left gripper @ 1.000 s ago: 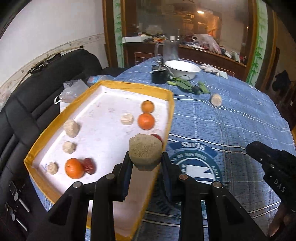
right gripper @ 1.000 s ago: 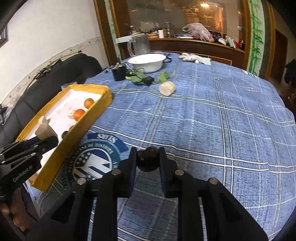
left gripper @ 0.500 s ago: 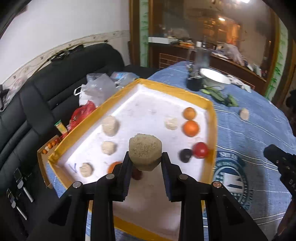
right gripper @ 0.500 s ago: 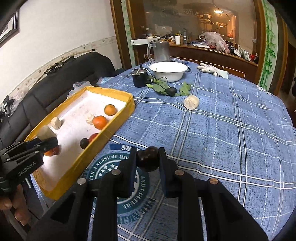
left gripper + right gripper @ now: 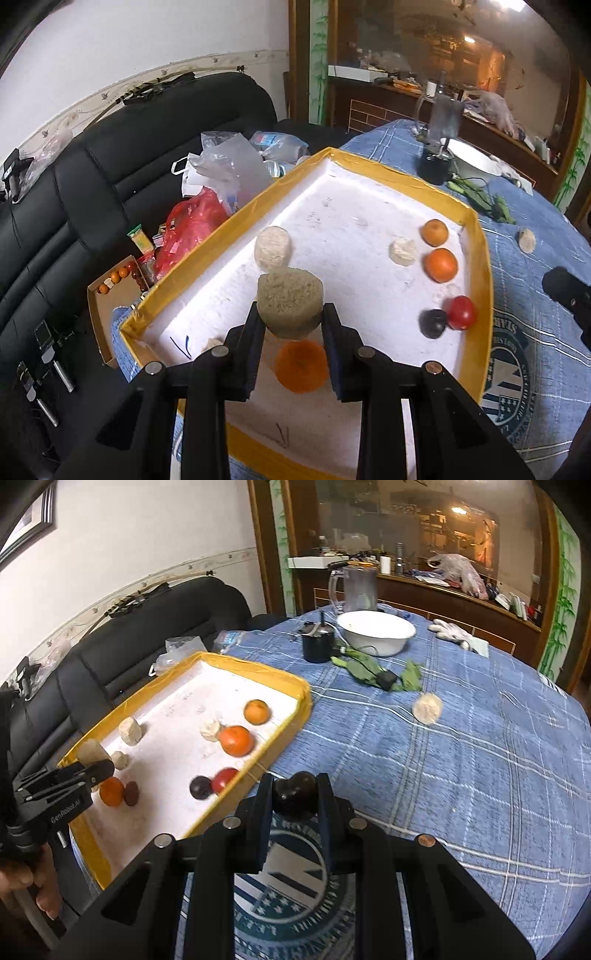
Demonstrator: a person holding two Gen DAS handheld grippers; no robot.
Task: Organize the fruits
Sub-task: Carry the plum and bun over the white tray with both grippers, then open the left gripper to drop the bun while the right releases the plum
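The left tongs (image 5: 290, 325) clamped a beige spongy chunk (image 5: 289, 302) above the yellow-rimmed tray (image 5: 482, 258) near its left edge. The right tongs (image 5: 294, 797) gripped a dark plum (image 5: 295, 798) over the bench (image 5: 461, 768), beside the tray's right rim.

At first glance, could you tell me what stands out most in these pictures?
The yellow-rimmed tray at the table's left edge, dotted with oranges and pale chunks. Above it, the left gripper clamps a tan chunk, while the right gripper holds a dark plum over the blue tablecloth.
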